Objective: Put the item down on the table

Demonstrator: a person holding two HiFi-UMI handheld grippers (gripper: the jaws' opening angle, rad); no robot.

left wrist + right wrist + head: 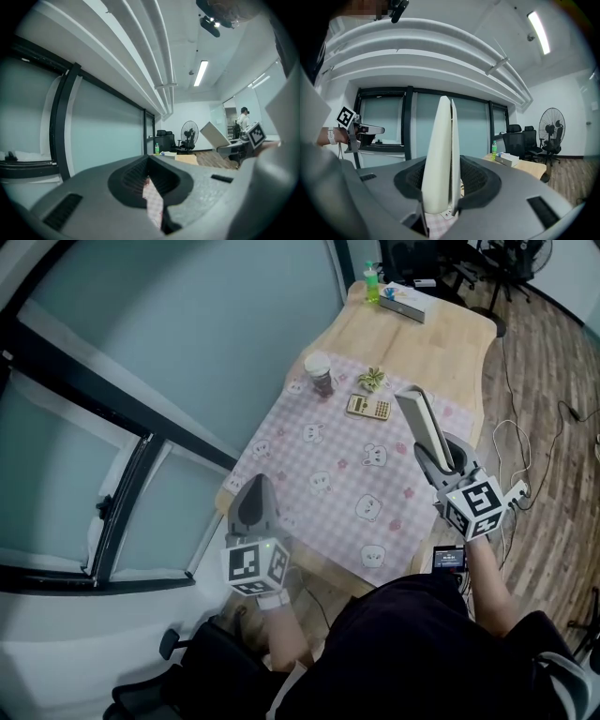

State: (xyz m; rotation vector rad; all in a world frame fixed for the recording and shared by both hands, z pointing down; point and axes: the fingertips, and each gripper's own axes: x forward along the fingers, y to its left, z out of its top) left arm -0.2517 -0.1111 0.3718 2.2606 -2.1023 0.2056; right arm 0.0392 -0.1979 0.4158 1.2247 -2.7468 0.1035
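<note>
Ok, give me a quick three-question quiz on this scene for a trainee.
1. What does the right gripper hold? A a spoon; B a white flat item; C a phone.
2. True or false: the calculator lies on bare wood.
3. Fill in: the green bottle stands at the ___ end of the table.
Key: 1 B. 2 False: the calculator lies on the checked cloth. 3 far.

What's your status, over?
Right gripper clamps white flat item, raised above checked tablecloth. Left gripper shut, empty. Calculator, cup and small plant beyond; nothing in the way.
</note>
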